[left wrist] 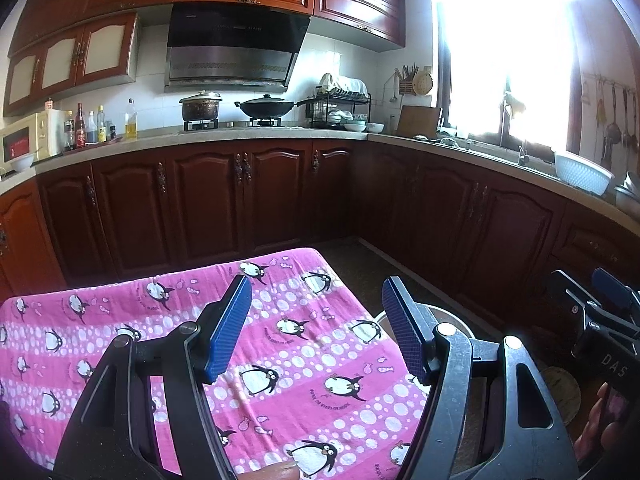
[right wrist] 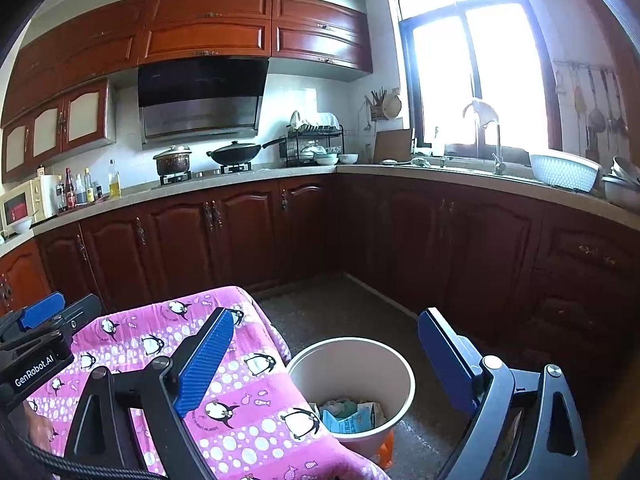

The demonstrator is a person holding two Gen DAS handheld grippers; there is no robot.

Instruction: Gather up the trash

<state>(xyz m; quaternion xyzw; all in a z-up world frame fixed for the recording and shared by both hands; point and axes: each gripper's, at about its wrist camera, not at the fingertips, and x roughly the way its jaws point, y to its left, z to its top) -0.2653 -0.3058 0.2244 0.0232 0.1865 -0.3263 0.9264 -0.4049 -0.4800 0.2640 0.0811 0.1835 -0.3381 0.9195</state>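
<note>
while the left gripper (left wrist: 316, 328) hangs over a pink penguin cloth (left wrist: 280, 344), its two blue pads stand apart with nothing between them. the cloth covers a low table near the camera. just right of the cloth, a bit of a round bin (left wrist: 448, 320) peeks out behind the right pad. the right gripper (left wrist: 600, 304) shows at the far right edge. far off, a pot (left wrist: 200, 106) and a wok (left wrist: 266, 107) sit on the stove.

from the right wrist view, the right gripper (right wrist: 326, 354) has its jaws wide and empty. between them, lower down, stands the bin (right wrist: 352, 360) on the floor, touching the cloth (right wrist: 240, 392) edge. trash (right wrist: 350, 414) lies inside it, maybe paper and a blue packet. the left gripper (right wrist: 40, 316) shows at the left edge.
</note>
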